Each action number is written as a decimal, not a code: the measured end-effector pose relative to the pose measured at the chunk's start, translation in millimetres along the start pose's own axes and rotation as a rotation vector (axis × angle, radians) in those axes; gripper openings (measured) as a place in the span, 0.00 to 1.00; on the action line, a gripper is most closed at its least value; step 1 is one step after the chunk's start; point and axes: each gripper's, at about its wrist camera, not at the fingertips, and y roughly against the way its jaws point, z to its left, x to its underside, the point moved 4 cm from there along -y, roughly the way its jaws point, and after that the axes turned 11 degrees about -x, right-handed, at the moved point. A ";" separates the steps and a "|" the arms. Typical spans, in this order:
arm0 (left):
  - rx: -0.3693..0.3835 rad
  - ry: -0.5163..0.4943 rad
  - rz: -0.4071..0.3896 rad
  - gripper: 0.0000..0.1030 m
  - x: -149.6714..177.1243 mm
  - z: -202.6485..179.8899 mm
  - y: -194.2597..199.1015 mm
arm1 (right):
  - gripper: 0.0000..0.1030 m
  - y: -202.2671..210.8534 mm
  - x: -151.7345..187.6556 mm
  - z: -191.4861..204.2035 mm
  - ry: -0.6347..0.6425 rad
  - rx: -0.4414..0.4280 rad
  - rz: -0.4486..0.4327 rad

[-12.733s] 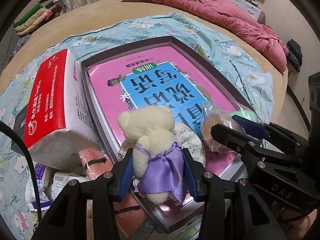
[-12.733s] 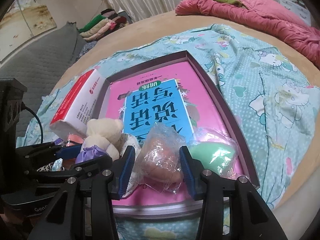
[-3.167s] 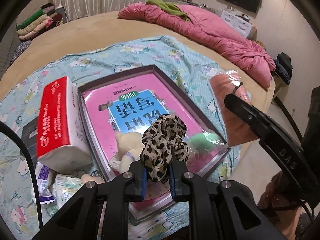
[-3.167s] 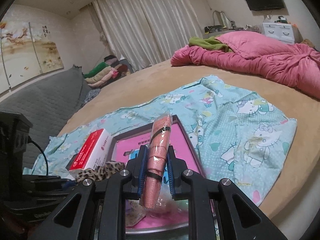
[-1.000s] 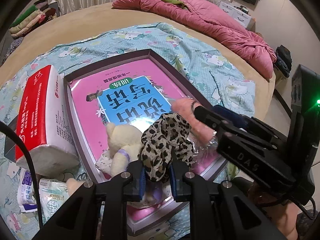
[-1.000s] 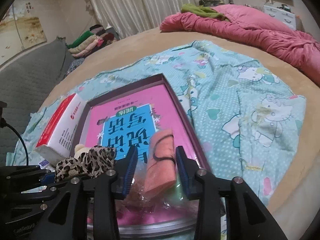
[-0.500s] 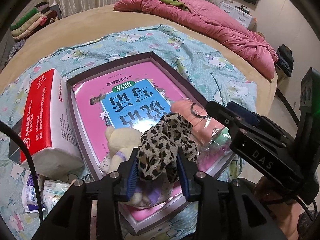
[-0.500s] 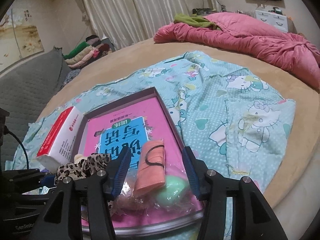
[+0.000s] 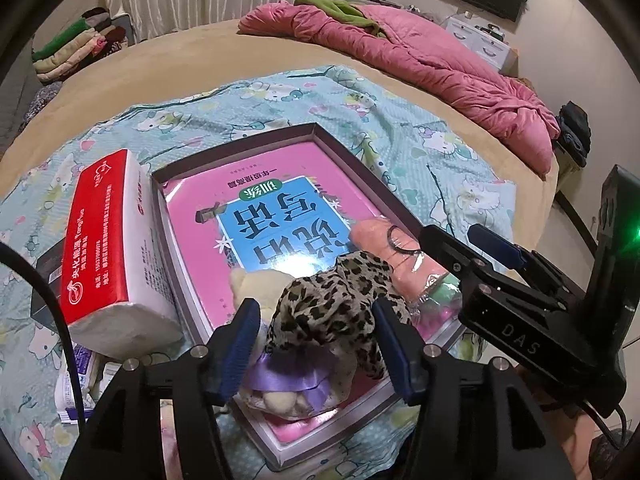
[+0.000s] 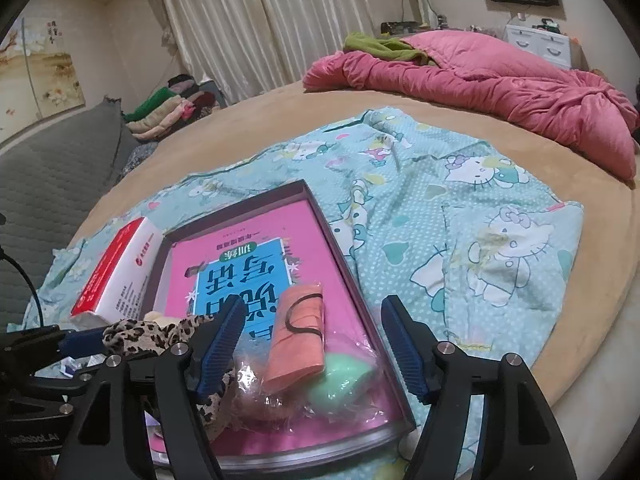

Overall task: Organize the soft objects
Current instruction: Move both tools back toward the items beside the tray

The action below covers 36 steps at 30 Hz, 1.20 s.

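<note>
On the bed, beside the red tissue pack (image 9: 106,240), the left gripper (image 9: 316,340) hangs over the near end of the shallow box (image 9: 352,160); its fingers (image 9: 244,332) have just been opening and stand apart around the leopard-print scrunchie (image 9: 332,308), which lies loose on the plush bear (image 9: 256,284). To the right, the right gripper (image 10: 316,344) has just been opening too, its fingers (image 10: 404,344) clear of the rolled orange cloth (image 10: 298,336), whose long axis runs away toward the box's far end.
</note>
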 end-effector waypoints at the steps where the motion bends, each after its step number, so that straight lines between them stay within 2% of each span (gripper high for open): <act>1: -0.001 0.001 0.003 0.57 0.4 0.4 -0.2 | 0.71 0.2 0.0 0.1 0.001 0.002 0.000; 6: 0.000 -0.015 0.022 0.63 5.7 -0.6 -4.9 | 0.72 0.6 0.0 -0.3 0.001 0.009 -0.002; 11: -0.038 -0.046 0.040 0.64 12.9 -3.9 -13.9 | 0.72 1.1 -0.2 -1.4 -0.002 0.012 -0.004; 16: -0.056 -0.081 0.019 0.66 24.1 -7.1 -9.1 | 0.72 1.1 0.2 -4.6 -0.015 0.007 -0.005; 27: -0.028 -0.029 -0.043 0.73 15.0 7.4 10.2 | 0.72 4.6 -1.9 -5.4 -0.020 0.001 -0.020; 36: -0.012 -0.027 -0.037 0.76 17.4 9.6 16.3 | 0.76 7.6 -2.5 -1.6 -0.007 0.002 -0.030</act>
